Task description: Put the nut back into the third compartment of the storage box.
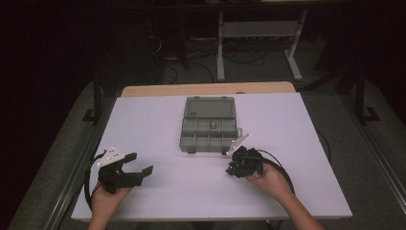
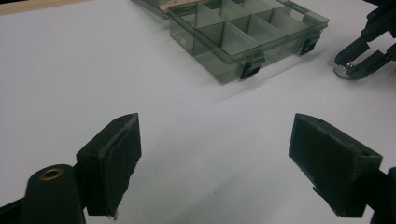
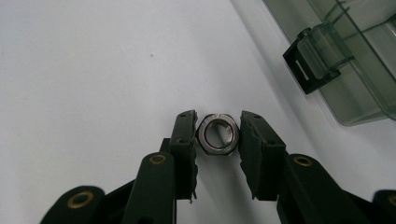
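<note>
A steel hex nut (image 3: 218, 134) lies flat on the white table, and my right gripper (image 3: 217, 135) is shut on it, a pad pressed to each side. From above, that right gripper (image 1: 235, 165) sits just in front of the organiser's near right corner. The smoky clear compartment box (image 1: 209, 124) lies open at the table's middle, lid flat behind it, with one small metal part (image 1: 211, 126) in a middle cell. My left gripper (image 1: 140, 165) rests at the near left, jaws wide open over bare table (image 2: 217, 154). Across the table, the left gripper view catches the nut (image 2: 343, 71) in the other gripper's tips.
The box's black latches (image 3: 306, 70) face me at its front wall, close to the right gripper. A cable loops from each gripper over the white table top (image 1: 143, 120). A wooden strip (image 1: 206, 88) runs along the far edge; a dark floor with frames and cords lies beyond.
</note>
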`<state>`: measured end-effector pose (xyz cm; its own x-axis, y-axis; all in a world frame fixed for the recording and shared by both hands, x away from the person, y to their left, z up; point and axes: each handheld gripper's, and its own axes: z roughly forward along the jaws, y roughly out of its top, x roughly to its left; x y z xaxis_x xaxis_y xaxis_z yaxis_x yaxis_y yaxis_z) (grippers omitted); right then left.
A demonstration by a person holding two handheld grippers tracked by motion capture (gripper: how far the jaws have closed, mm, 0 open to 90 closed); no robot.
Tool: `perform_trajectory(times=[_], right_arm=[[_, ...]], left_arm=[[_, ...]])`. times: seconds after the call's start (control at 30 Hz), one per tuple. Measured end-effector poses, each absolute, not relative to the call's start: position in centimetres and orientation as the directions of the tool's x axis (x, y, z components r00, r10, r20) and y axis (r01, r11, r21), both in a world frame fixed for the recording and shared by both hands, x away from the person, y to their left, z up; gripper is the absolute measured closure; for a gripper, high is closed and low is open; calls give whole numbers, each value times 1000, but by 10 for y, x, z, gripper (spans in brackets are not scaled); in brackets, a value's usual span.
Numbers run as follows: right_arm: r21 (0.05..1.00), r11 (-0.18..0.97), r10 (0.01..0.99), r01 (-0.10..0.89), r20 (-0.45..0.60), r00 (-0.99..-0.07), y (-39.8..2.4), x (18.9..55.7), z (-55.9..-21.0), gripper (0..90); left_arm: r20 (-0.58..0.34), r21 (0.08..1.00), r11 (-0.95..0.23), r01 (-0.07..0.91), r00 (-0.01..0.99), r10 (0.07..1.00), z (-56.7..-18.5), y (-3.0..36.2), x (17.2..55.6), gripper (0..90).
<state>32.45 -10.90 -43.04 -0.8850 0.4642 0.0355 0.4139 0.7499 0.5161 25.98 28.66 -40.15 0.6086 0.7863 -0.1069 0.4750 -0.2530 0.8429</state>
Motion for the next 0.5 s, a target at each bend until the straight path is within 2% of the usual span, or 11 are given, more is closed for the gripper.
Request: perform_trajectory(times=[0.23, 0.5], right_arm=[[548, 717, 476, 430, 65, -877, -114, 329, -423, 663], [579, 678, 502, 453, 86, -861, -117, 347, -398, 662]], left_arm=[[-97, 841, -266, 472, 615, 783, -401, 287, 260, 166], [-93, 839, -272, 472, 617, 782, -401, 286, 260, 166]])
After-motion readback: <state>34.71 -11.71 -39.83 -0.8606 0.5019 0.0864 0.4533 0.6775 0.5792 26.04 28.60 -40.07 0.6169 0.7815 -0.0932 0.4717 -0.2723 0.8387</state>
